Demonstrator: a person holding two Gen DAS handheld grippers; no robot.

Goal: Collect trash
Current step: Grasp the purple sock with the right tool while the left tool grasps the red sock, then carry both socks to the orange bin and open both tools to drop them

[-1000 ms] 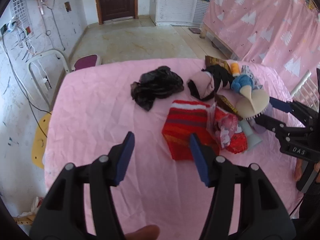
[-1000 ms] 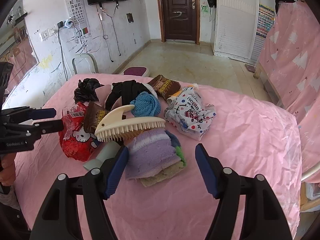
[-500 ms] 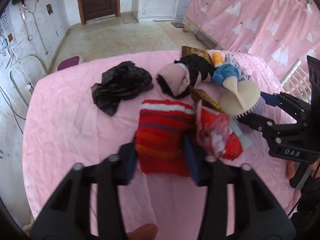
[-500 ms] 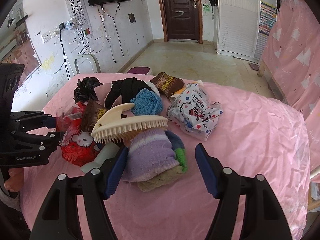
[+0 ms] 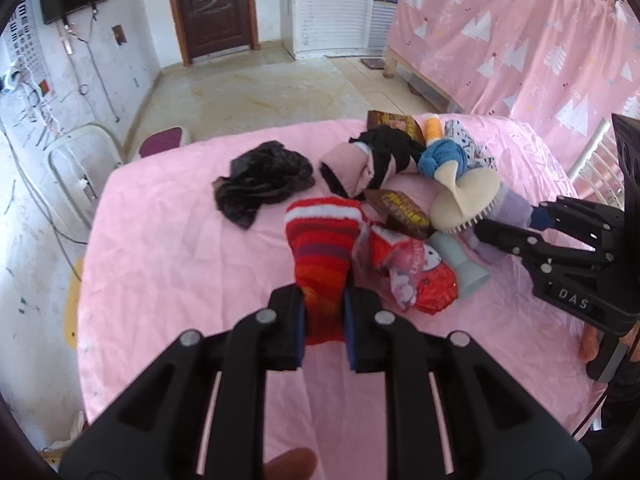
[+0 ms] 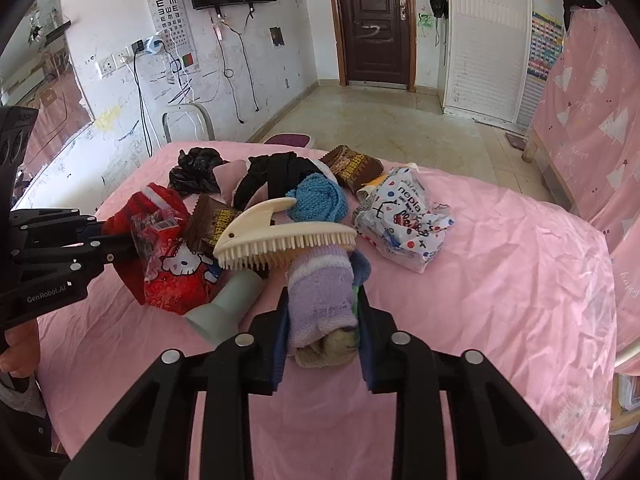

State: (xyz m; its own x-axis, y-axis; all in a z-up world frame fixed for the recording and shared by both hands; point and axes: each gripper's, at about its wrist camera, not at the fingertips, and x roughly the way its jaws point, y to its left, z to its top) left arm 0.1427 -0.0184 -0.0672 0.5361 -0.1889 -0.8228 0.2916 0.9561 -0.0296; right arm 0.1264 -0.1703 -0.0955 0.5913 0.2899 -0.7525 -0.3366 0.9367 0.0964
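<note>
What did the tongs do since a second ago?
Left tongs moved in and have just closed on the red sock. Right tongs have just closed on the purple sock. The brush and wrappers stayed put.

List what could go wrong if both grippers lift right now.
1. The right gripper is shut on the purple sock, whose far end lies under the cream brush; lifting may tip or drag the brush.
2. The left gripper is shut on the red striped sock, which touches the red Hello Kitty wrapper; that may get dragged along.
3. Both are socks, perhaps not trash.
</note>
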